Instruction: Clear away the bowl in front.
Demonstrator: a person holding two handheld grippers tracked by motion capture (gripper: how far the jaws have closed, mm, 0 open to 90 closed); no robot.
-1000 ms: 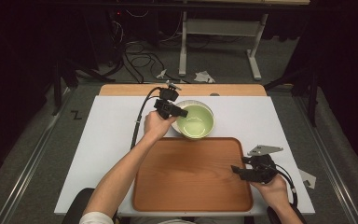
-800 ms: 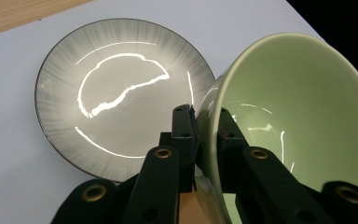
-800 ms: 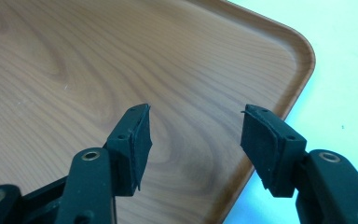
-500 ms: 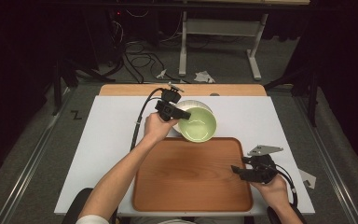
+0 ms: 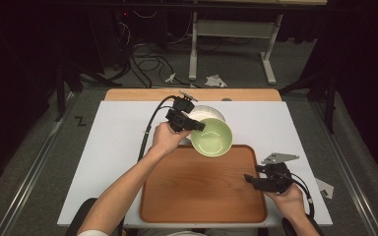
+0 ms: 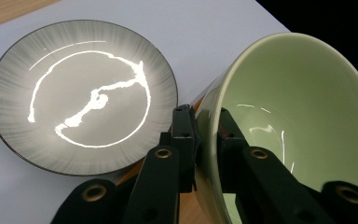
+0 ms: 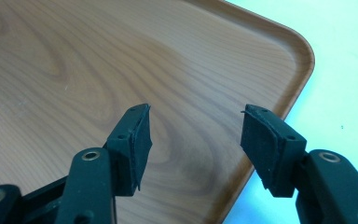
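Note:
My left gripper (image 5: 198,126) is shut on the rim of a pale green bowl (image 5: 212,138), one jaw inside and one outside, seen close in the left gripper view (image 6: 205,130). The green bowl (image 6: 303,121) is lifted and tilted over the far edge of the wooden tray (image 5: 177,196). Behind it a grey streaked plate (image 6: 81,95) lies flat on the white table; its edge (image 5: 207,111) peeks out in the high view. My right gripper (image 5: 247,179) rests low at the tray's right edge, open (image 7: 193,133), with nothing between its jaws above the tray (image 7: 74,60).
A white board (image 5: 113,147) covers the table, with a wooden strip (image 5: 246,94) along its far edge. Beyond the table are cables, a metal stand (image 5: 231,44) and paper scraps on the dark floor. A paper scrap (image 5: 325,188) lies at the right table edge.
My left gripper has carried the green bowl up and toward the tray, tilting it and uncovering the grey plate behind. The right gripper has stayed put.

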